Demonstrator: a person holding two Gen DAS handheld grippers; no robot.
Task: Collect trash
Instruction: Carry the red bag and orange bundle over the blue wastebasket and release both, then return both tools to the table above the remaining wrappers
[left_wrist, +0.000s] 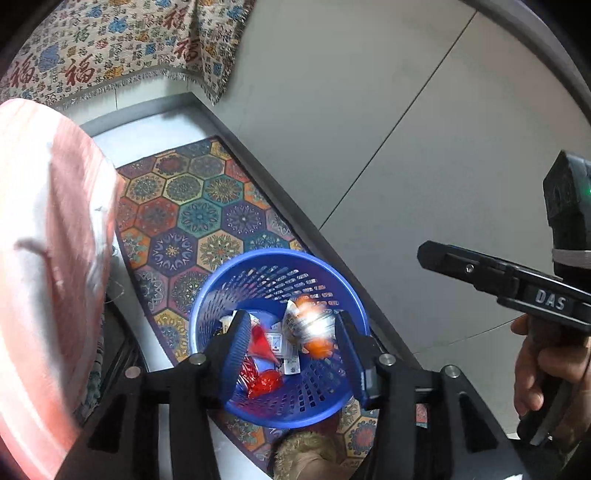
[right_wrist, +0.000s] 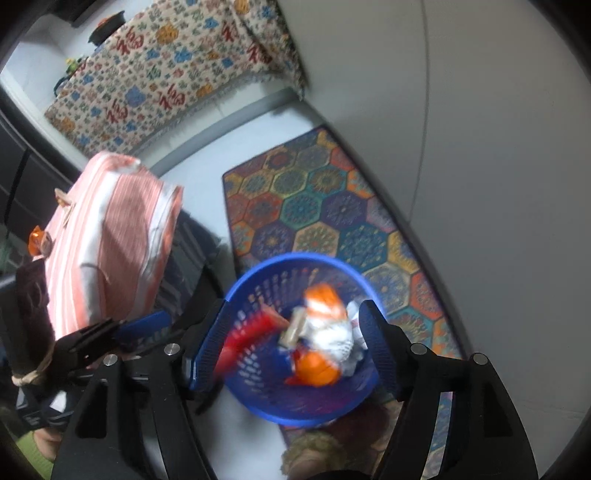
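1. The left gripper hangs over the blue basket, its fingers apart and pressing on nothing.
2. Between and beyond those fingers, inside the basket, lie a red wrapper toward the left finger, white paper scraps in the middle, and an orange-and-white wrapper toward the right finger.
3. The right gripper also points down into the blue basket; its fingers stand wide, nothing clamped.
4. The orange-and-white wrapper shows between them, nearer the right finger; it is blurred, so whether it is airborne or resting in the basket is unclear.
5. A red streak lies by the left finger.
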